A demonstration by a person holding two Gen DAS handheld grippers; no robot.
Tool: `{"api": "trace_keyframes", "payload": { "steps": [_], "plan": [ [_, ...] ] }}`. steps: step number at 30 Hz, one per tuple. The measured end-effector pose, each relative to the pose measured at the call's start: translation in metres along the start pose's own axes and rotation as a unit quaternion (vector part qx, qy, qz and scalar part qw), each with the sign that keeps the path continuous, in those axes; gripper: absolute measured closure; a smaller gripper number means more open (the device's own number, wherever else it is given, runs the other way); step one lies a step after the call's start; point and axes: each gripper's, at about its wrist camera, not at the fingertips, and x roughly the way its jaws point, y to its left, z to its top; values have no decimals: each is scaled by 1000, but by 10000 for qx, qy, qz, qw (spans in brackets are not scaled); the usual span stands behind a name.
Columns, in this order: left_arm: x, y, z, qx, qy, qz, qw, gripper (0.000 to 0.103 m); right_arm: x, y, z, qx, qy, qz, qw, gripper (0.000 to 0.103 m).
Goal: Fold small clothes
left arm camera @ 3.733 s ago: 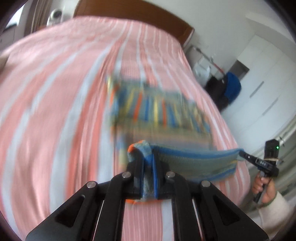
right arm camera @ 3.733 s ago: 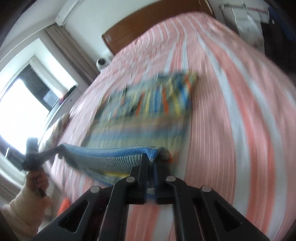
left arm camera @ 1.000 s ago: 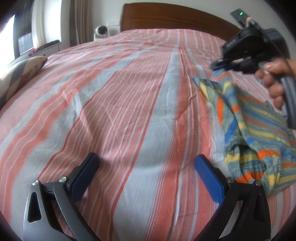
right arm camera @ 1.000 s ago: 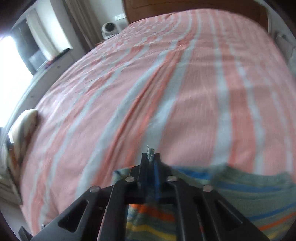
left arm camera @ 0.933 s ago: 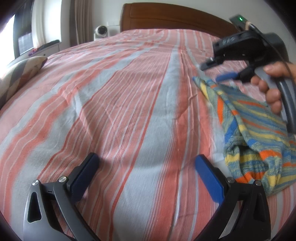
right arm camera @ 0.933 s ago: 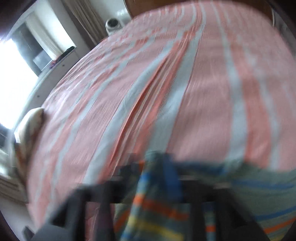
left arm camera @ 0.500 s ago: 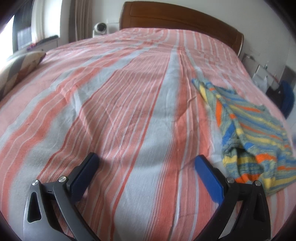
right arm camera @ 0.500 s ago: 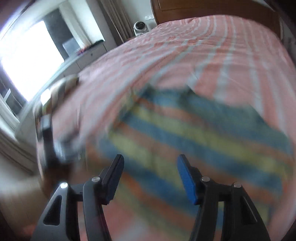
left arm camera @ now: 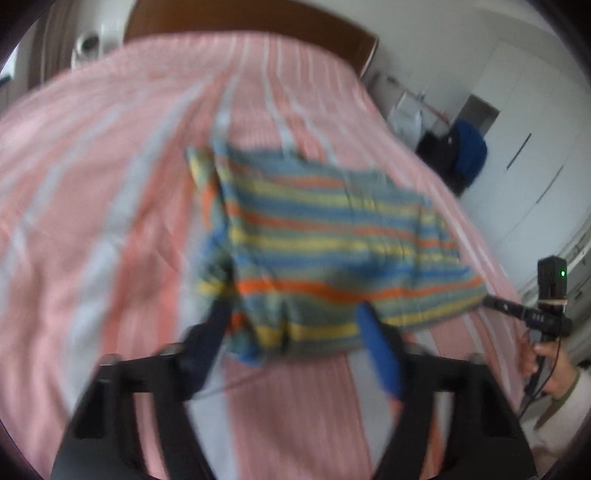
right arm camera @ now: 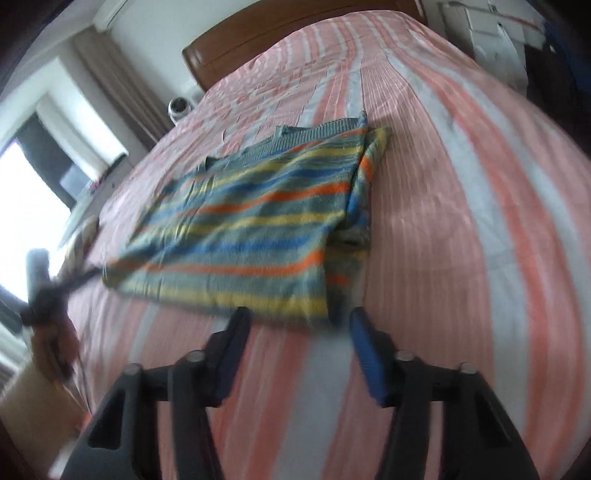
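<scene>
Your left gripper (left arm camera: 293, 339) is right at the near edge of the striped sweater (left arm camera: 325, 240). Its jaws are closing, and the sweater's near hem and folded corner sit between them. The picture is blurry, so you cannot tell if the pads are pressing the cloth yet.

Your right gripper (right arm camera: 297, 345) is low over the bed (right arm camera: 461, 221), just in front of the sweater's (right arm camera: 251, 229) other near corner. Its jaws are closing too, but only bedsheet shows between them. The cloth lies just past the tips.

The sweater lies flat on the pink and white striped bed, with one side folded under itself. It has blue, yellow, orange and grey-green stripes.

Farther back you can see the brown headboard (left arm camera: 258, 18). A window (right arm camera: 22, 192) glows on one side and white closets (left arm camera: 524, 147) stand on the other.
</scene>
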Motion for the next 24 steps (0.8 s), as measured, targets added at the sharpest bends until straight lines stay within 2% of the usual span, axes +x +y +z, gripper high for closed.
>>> {"api": "trace_keyframes", "payload": {
  "steps": [1,2,3,4,7,8,10,13,15,16,18,20,21,24],
  "plan": [
    [8,-1,-2,-41,184,-158,9997,82,5,0,2,15,25,112,9999,86],
    [15,-4,-3,50,405,-57,9992,98,14,1,3,-33,230,75,9997,94],
    [16,-7,-5,238,531,135,9982,99,13,3,1,-85,316,-70,9994,95],
    [12,-4,-5,298,566,144,9978,99,10,3,0,-108,326,-182,9992,95],
    [3,21,-5,62,736,68,9972,99,1,-5,-6,-75,443,-316,9985,101],
    [6,32,-5,-146,837,0,9964,99,2,-8,-8,-86,509,-478,9975,101],
    [11,40,-1,-382,912,-87,9951,96,12,-20,-9,159,576,-356,9976,101],
    [9,33,-2,-327,887,87,9955,91,11,-21,-10,283,466,-325,9980,101],
    [-1,28,-6,-280,826,288,9958,81,6,-15,-15,53,401,-525,9978,97],
    [-9,25,-9,-216,774,541,9953,74,1,-13,-16,-6,351,-626,9974,91],
    [-32,18,-21,87,539,1156,9918,30,-18,-7,-23,-210,128,-924,9954,63],
    [-56,4,-37,446,115,1472,9880,17,-35,-1,-33,-357,-125,-868,9955,47],
    [-63,-1,-44,528,2,1578,9861,14,-46,3,-42,-415,-338,-907,9944,45],
    [-70,-15,-60,618,-267,1843,9806,9,-58,9,-60,-493,-586,-1120,9907,42]
  ]
}}
